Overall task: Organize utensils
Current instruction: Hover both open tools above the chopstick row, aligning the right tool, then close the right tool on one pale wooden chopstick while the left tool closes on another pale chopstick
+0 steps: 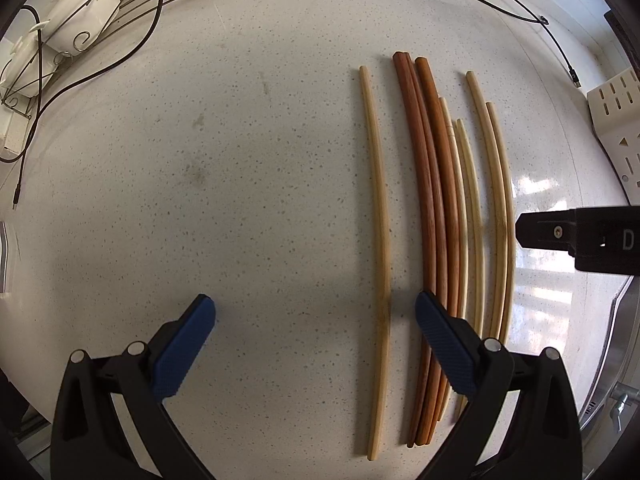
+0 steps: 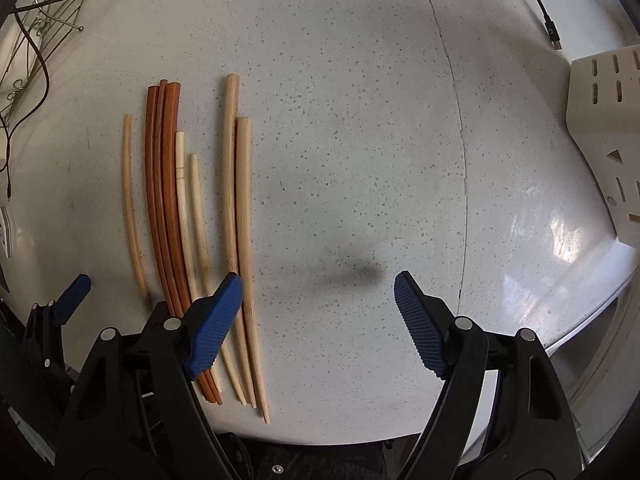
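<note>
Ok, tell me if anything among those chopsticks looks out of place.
One pale chopstick lies alone on the counter, set apart from the rest. The reddish-brown chopsticks lie bunched together, and the other pale ones sit unevenly, ends not lined up. Nothing looks broken or spilled.

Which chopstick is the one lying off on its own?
Find the row of chopsticks on the speckled counter. At its left edge, past the reddish-brown sticks, lies one pale chopstick. Bare counter separates it from the rest, which lie bunched together.
</note>
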`<state>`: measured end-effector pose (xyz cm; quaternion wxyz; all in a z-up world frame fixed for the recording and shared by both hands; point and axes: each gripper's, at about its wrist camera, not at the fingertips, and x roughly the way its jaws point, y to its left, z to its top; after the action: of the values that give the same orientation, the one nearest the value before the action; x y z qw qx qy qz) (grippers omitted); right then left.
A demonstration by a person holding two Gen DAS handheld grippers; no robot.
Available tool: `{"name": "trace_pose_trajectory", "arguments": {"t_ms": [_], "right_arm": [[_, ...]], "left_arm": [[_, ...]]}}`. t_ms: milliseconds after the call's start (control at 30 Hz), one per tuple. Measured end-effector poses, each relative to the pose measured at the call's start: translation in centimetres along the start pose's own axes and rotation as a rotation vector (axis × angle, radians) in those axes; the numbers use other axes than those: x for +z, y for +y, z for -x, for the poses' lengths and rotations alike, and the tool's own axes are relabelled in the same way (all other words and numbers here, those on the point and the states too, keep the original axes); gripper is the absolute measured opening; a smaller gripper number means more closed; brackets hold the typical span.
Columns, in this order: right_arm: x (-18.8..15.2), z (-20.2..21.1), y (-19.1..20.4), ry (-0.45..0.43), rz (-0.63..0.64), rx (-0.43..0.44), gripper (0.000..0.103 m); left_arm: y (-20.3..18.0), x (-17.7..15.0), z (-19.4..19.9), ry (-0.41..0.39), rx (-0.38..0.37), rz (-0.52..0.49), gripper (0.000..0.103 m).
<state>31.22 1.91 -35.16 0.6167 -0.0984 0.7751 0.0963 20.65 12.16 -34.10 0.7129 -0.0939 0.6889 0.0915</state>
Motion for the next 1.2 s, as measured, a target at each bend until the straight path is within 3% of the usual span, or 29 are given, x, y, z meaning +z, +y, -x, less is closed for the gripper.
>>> {"name": "trace_pose_trajectory", "arguments": {"t_ms": [200,567,733,900,967,1200], "right_arm": [[0.1,-0.1,0.7,-0.012,-0.009,-0.004,0.058],[-0.5,0.9,3.2,-0.005,-0.001,-0.007,0.058],[-0.5,0.9,3.8,-0.008,-0.002,-0.029,0.052],[-0.3,1.3,4.1,-0.006,-0.010,-0.043,0.041],[-0.2,1.5,4.3,0.002,-0.003,-0.044,0.031],[-0.3,2.1,4.0,0.010,-0.021,-0.022,0.022]], "left_arm": [[0.0,0.0,0.0,-0.002,0.000,0.001,0.098],[0.0,0.0,0.0,-0.002,0.000,0.000,0.098],[0.0,-0.1,0.0,-0.002,0.001,0.000,0.098],[0.1,0.1,0.0,0.007,0.001,0.002,0.098],[0.1,0.3,-0.1,0.017,0.002,0.004,0.098],[0.0,0.8,-0.2,0.050,0.002,-0.001,0.096]]}}
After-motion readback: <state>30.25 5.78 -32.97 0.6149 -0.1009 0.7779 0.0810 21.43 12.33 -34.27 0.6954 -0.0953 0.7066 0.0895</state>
